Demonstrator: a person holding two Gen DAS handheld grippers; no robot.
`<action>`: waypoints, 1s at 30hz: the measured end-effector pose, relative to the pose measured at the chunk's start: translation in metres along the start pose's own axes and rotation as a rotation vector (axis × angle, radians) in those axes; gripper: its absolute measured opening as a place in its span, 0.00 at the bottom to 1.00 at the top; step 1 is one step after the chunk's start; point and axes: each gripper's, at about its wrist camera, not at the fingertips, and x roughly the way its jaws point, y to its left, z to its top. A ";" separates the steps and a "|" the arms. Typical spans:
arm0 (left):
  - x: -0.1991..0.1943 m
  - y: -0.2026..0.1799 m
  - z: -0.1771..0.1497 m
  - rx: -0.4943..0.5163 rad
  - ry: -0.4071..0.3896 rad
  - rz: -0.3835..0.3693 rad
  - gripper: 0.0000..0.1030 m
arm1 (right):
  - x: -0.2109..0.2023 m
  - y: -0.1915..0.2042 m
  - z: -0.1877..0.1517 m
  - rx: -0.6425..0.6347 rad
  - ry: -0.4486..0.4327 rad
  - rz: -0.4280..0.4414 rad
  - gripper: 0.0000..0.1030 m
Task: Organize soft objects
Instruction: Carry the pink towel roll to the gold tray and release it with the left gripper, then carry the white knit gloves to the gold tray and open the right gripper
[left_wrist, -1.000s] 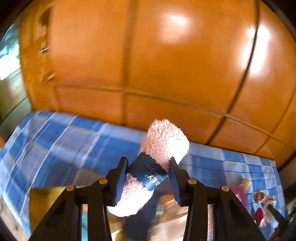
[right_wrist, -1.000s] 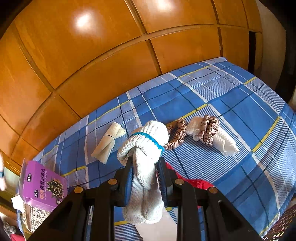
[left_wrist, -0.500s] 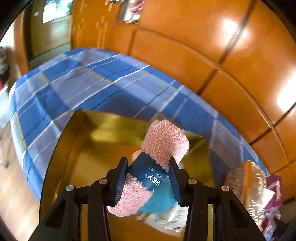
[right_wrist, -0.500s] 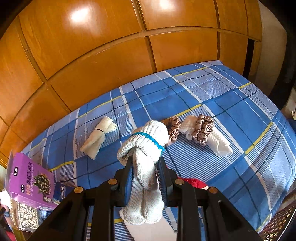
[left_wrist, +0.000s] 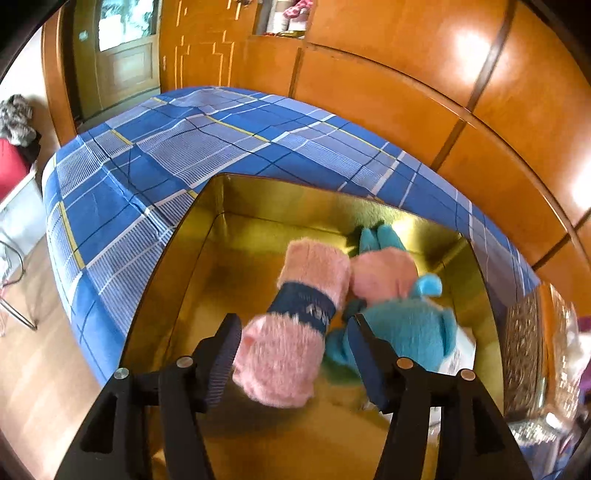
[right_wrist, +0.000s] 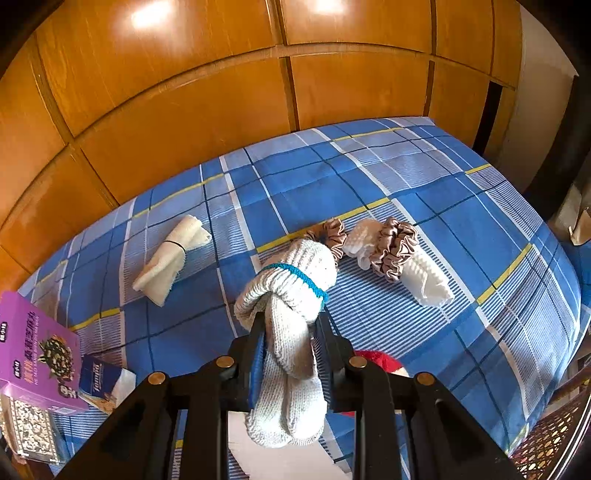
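1. Left gripper (left_wrist: 291, 345) is over the gold box (left_wrist: 207, 236) now — a second ago it faced the wooden wall with the pink towel (left_wrist: 295, 325) pinched tight.
2. Its jaws are opening. The towel, with its navy band, is still between the pads but looks free of them, blurred, dropping toward the box floor.
3. Below and to the right lie a blue plush (left_wrist: 406, 325) and another pink piece (left_wrist: 384, 275), already in the box. The towel is landing against them.
4. That reads as one more soft item delivered; the left hand should be free for the next pick once it lifts clear.
5. Right gripper (right_wrist: 290, 341) has barely moved — narrow, clamped on the white knit bundle (right_wrist: 291, 295) with the teal band, held up above the bed (right_wrist: 480, 295).
6. On the bed behind it, same as before: a cream roll (right_wrist: 171, 254), two brown scrunchies (right_wrist: 395, 247) and a white cloth (right_wrist: 424, 277) threaded through one of them.
7. A purple carton (right_wrist: 37, 354) sits at the left edge, something red (right_wrist: 380, 360) peeks from behind the right jaw.
8. My call: the knit bundle goes to the box next, then the roll and scrunchies — roughly half the job left.
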 end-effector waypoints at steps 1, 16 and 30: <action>-0.003 0.000 -0.004 0.007 -0.006 0.002 0.59 | 0.001 0.000 0.000 -0.002 0.001 -0.004 0.23; -0.063 -0.024 -0.061 0.212 -0.127 -0.003 0.76 | 0.005 0.007 0.000 -0.038 0.004 -0.051 0.23; -0.073 -0.033 -0.080 0.275 -0.129 -0.046 0.78 | -0.029 0.047 0.013 -0.095 -0.060 0.058 0.23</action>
